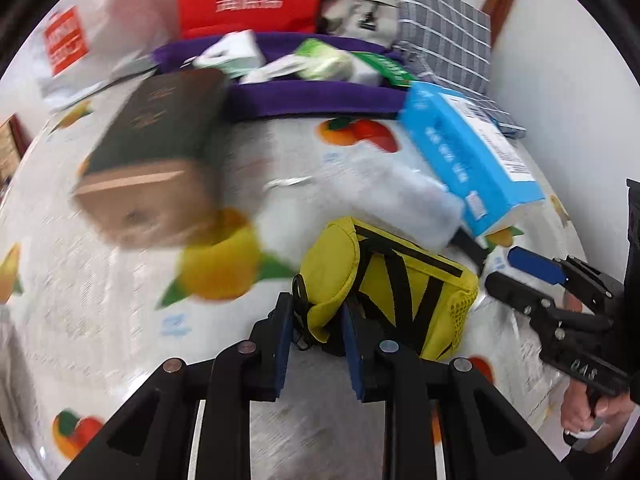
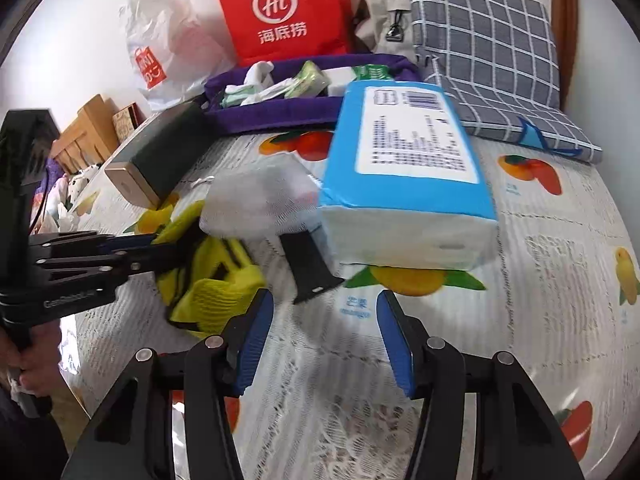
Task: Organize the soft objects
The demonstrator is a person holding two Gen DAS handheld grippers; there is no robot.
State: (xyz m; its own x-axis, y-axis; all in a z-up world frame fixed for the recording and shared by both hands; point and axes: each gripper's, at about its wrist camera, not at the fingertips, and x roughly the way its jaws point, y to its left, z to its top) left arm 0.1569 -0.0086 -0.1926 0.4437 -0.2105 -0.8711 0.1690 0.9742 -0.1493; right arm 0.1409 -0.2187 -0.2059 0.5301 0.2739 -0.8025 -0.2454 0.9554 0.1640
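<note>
On a fruit-print tablecloth [image 1: 120, 300], the left gripper [image 1: 316, 344] pinches the near edge of a yellow pouch [image 1: 384, 280]. To lift cleanly, it should grip fabric only, not the dangling black strap [image 2: 308, 272]. Rightward, the right gripper [image 2: 326, 344] hovers spread and empty before a blue tissue pack [image 2: 404, 184].

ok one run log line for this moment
left gripper: shut on yellow pouch | right gripper: open, holds nothing | tissue pack: on tablecloth
</note>
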